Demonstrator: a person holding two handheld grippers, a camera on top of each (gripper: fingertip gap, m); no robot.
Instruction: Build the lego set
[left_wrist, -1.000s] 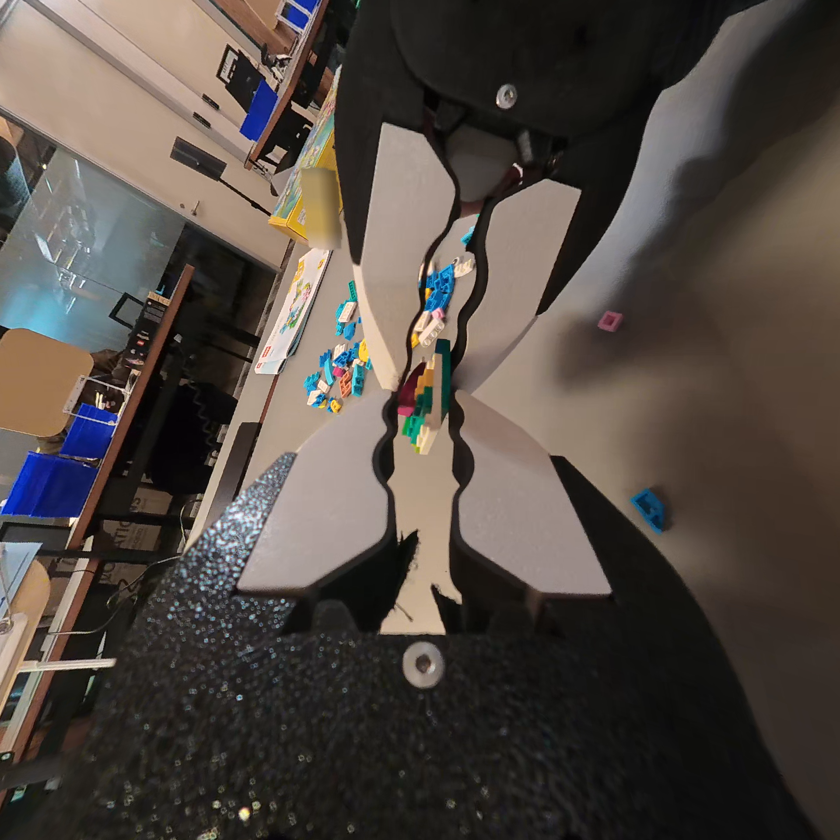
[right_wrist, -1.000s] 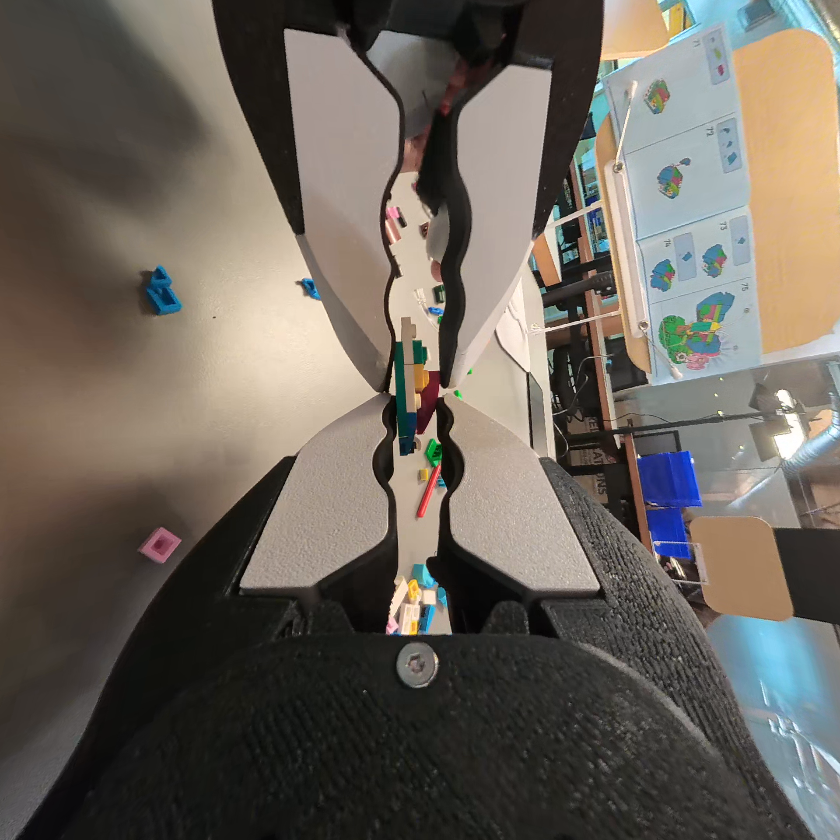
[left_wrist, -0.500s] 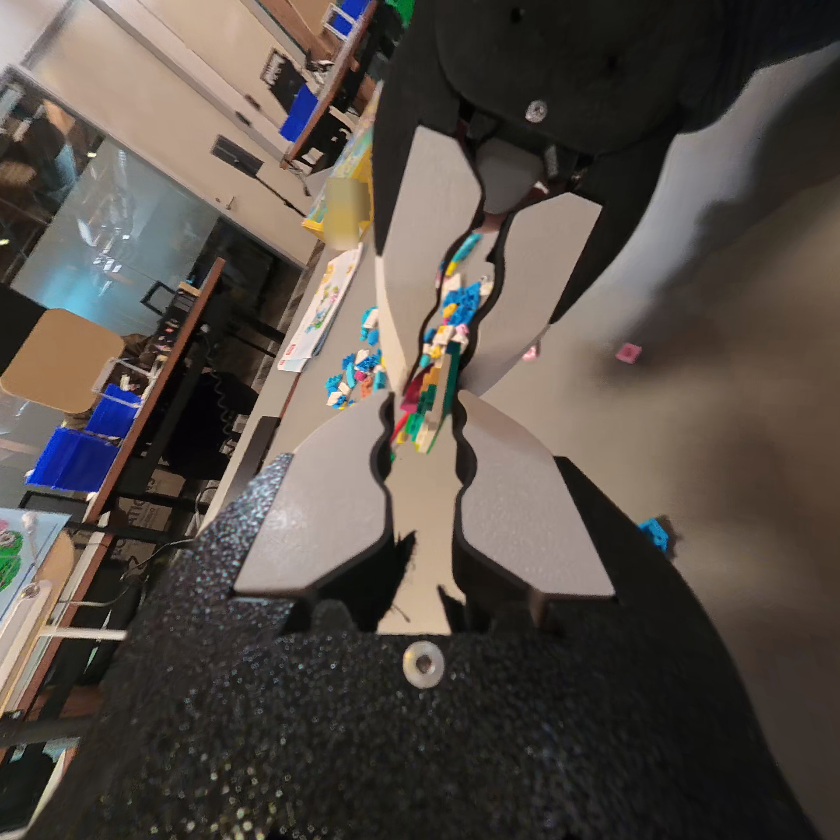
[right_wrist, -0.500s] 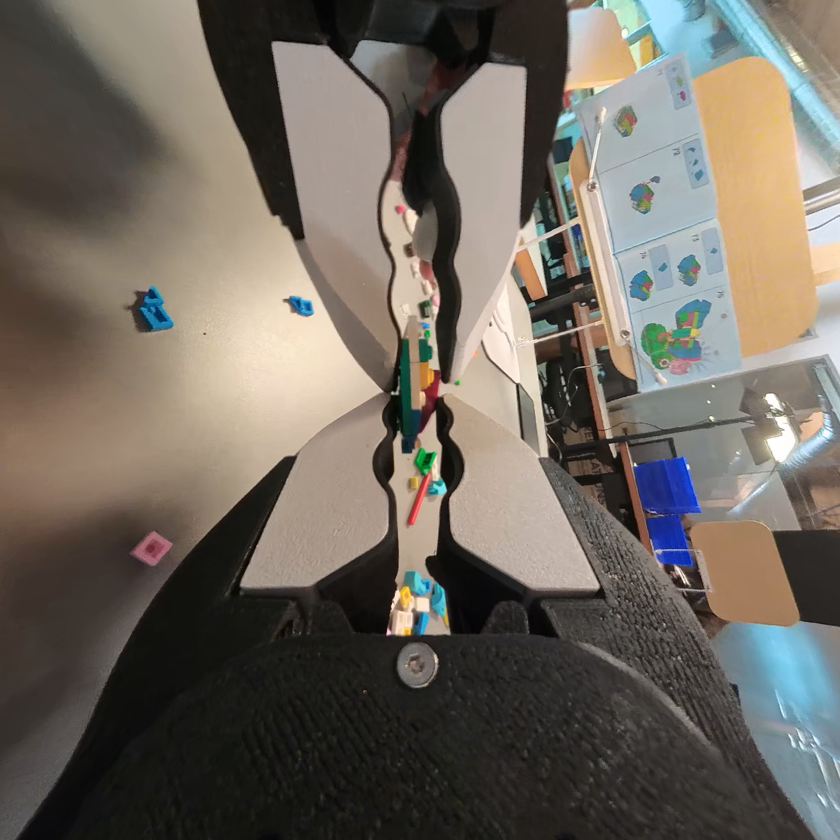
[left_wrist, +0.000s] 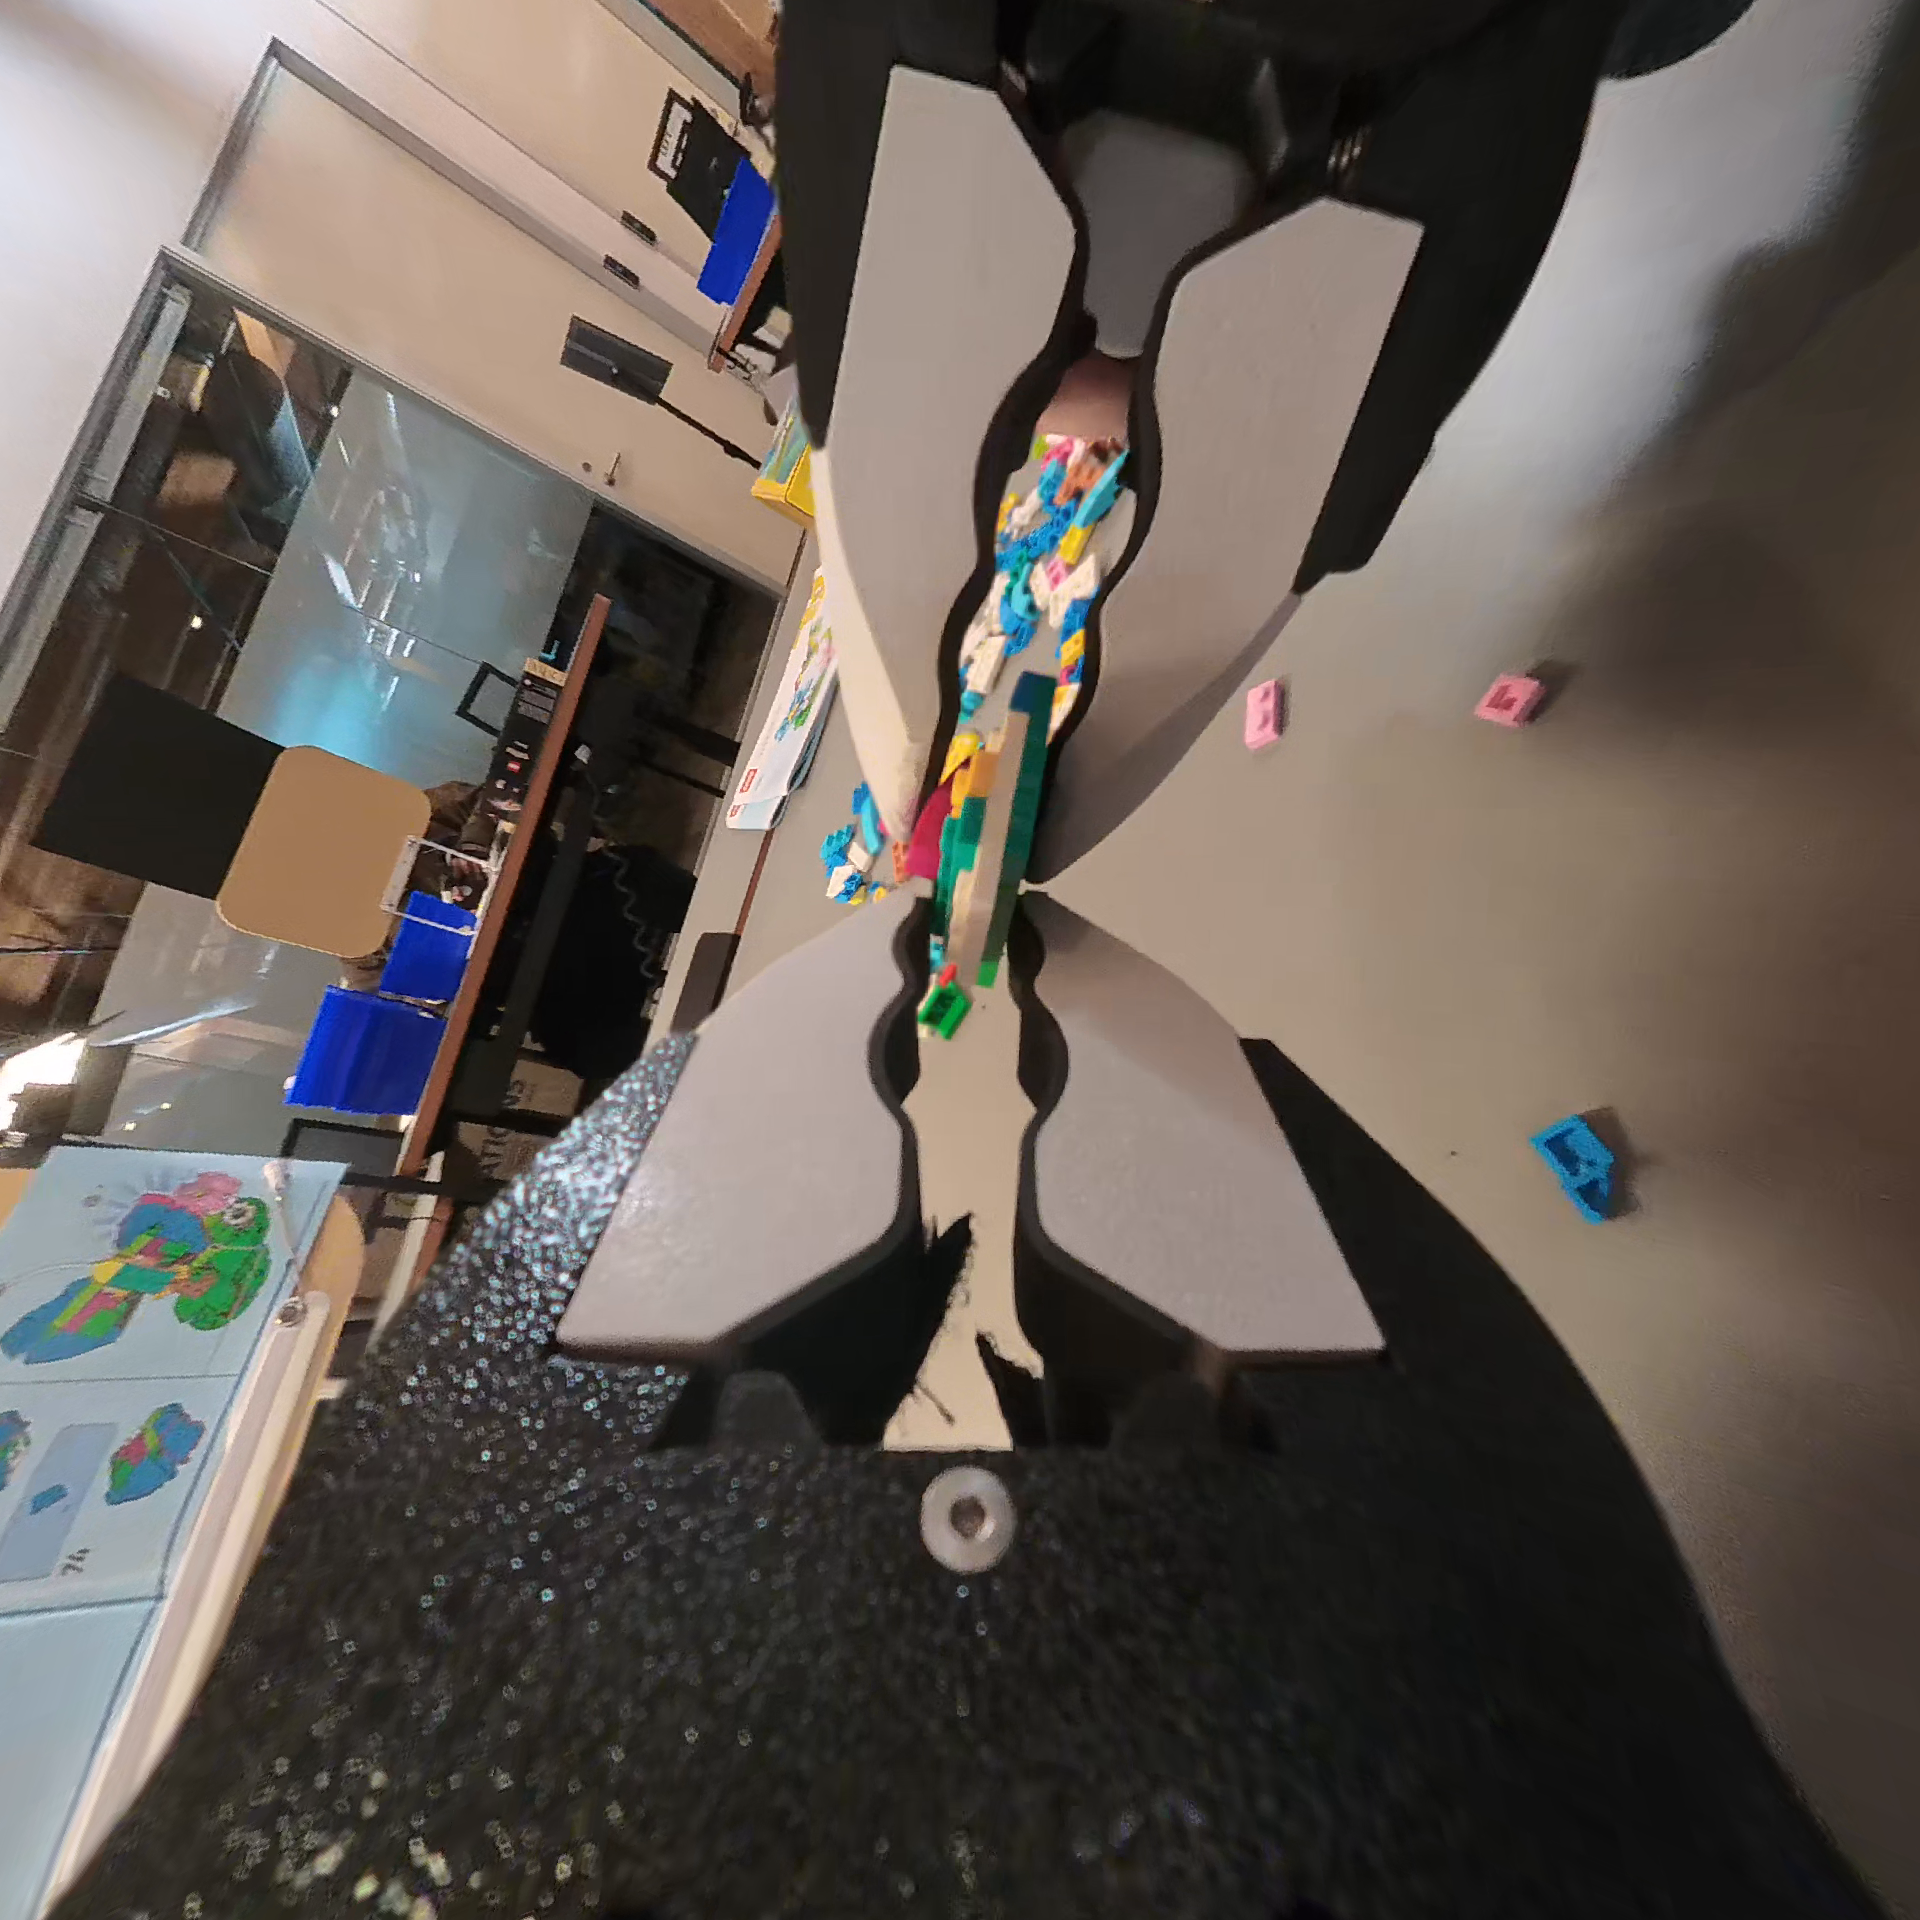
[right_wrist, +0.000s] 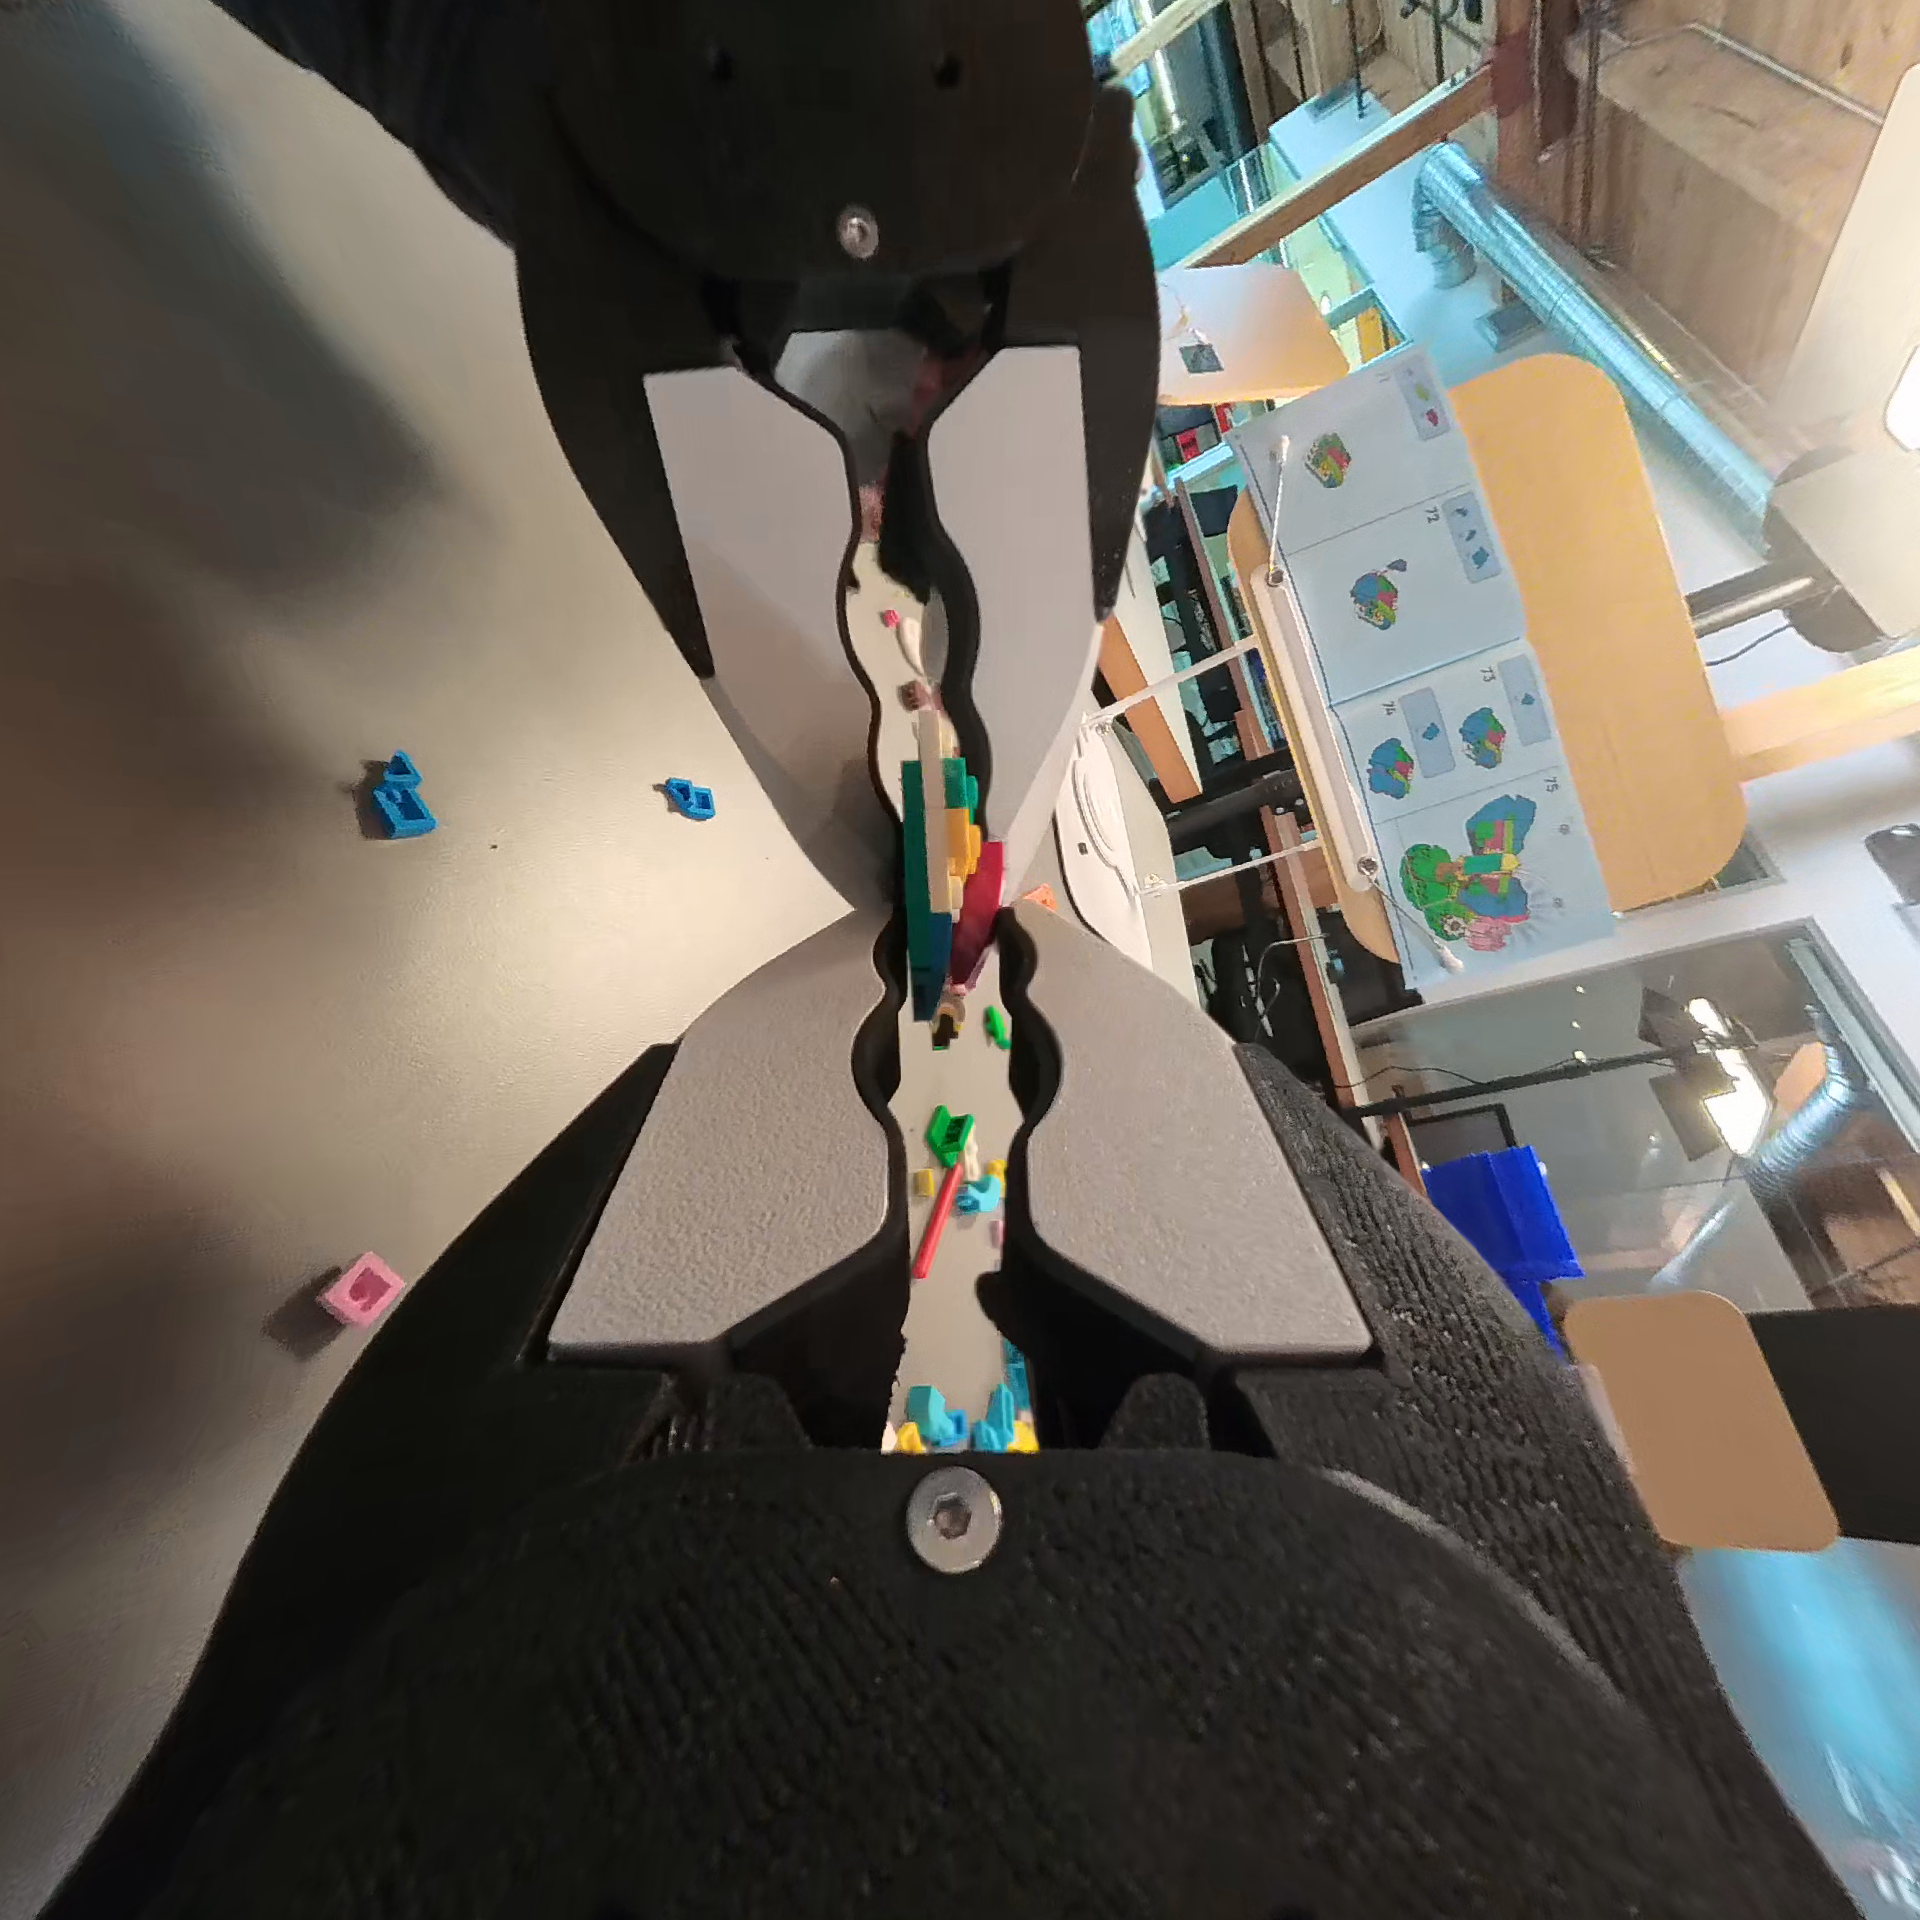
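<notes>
Both tools tilted over last second, pose change only. Left tool (left_wrist: 966, 899) and right tool (right_wrist: 940, 920) stay clenched on lego model (right_wrist: 940, 873), tip-to-tip above desk (right_wrist: 312, 987); build unchanged, loose-brick pile (left_wrist: 1039, 561) far side

The small brick model (left_wrist: 982, 831) held between the two tools has green, dark teal, cream, yellow, orange and dark pink layers, with a blue end (right_wrist: 928, 966). The flat finger plates (left_wrist: 769, 1174) of both tools are plain grey, with black wavy edges. The rough plastic tool body (left_wrist: 831, 1714) is black with tiny shiny specks. The smooth table top (left_wrist: 1558, 935) is grey. On it lie two pink square bricks (left_wrist: 1264, 713), a bright blue brick (left_wrist: 1577, 1164), a green brick (left_wrist: 943, 1006) and a thin red stick (right_wrist: 935, 1216). The loose brick pile (left_wrist: 1044, 561) is blue, yellow, white and pink. The picture pages (right_wrist: 1455, 707) are pale blue.
</notes>
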